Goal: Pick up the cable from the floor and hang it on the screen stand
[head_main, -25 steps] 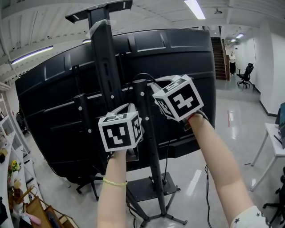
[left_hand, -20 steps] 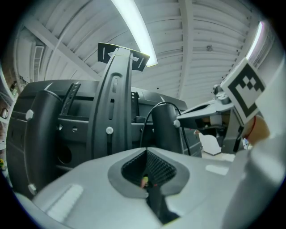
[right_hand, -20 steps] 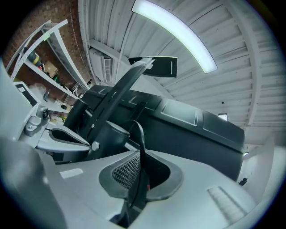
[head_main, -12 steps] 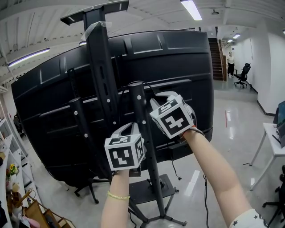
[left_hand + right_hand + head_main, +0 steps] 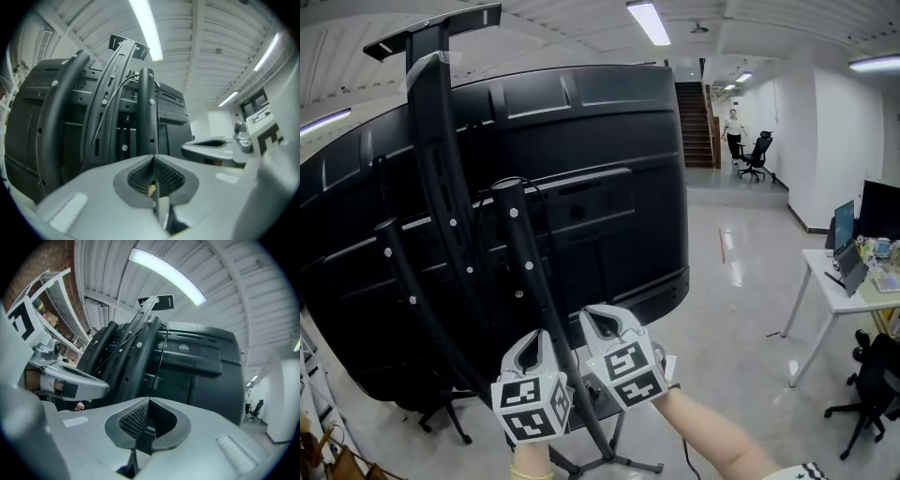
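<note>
Both grippers are empty: the grey two-jaw left gripper [image 5: 153, 161] has its jaws pressed together, and the thin black cable [image 5: 161, 362] drapes over the top of the black metal stand pole [image 5: 527, 253]. The grey right gripper [image 5: 149, 401], whose jaws have just been closing with nothing between them, sits just beside that pole. A knock there could, I judge, shake the loose loop off.

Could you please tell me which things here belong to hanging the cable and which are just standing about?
Part of the job:
cable, looped over the stand's pole
screen stand
left gripper and right gripper, both shut

Just standing about:
screen
desk
office chair
stairs
a distant person
</note>
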`<state>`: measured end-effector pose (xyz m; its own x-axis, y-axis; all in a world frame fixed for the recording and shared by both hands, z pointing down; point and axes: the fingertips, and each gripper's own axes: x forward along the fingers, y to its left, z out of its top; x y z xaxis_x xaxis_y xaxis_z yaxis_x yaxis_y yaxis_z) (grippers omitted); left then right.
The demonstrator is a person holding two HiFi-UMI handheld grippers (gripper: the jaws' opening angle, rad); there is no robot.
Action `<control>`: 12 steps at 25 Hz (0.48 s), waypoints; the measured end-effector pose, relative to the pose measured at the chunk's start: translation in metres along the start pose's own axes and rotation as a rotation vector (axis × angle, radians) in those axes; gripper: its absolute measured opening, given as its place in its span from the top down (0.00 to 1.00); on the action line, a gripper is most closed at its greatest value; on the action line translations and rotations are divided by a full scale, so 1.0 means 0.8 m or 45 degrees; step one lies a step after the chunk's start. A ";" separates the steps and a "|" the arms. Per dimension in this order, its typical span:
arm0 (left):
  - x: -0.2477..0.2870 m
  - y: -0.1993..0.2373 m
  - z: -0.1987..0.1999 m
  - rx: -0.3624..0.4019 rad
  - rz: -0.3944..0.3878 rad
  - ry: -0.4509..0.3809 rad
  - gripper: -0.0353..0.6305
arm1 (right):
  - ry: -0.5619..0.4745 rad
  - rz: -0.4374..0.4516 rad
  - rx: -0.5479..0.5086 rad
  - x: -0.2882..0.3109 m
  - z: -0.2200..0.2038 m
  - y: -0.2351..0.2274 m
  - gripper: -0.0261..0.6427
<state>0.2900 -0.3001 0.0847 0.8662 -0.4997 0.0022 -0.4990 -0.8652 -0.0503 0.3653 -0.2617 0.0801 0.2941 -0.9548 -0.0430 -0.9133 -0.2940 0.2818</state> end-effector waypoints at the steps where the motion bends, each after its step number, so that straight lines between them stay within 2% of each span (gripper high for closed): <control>1: -0.006 -0.004 -0.013 0.001 0.007 0.000 0.94 | 0.017 0.011 0.053 -0.009 -0.020 0.008 0.96; 5: -0.026 -0.015 -0.065 -0.026 0.031 0.034 0.94 | 0.080 0.034 0.219 -0.041 -0.085 0.036 0.96; 12: -0.037 -0.014 -0.130 -0.133 0.007 0.128 0.94 | 0.104 0.061 0.326 -0.059 -0.123 0.063 0.96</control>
<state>0.2675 -0.2799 0.1892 0.8591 -0.5014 0.1028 -0.5081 -0.8596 0.0536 0.3333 -0.2274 0.1903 0.2611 -0.9643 0.0446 -0.9652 -0.2599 0.0299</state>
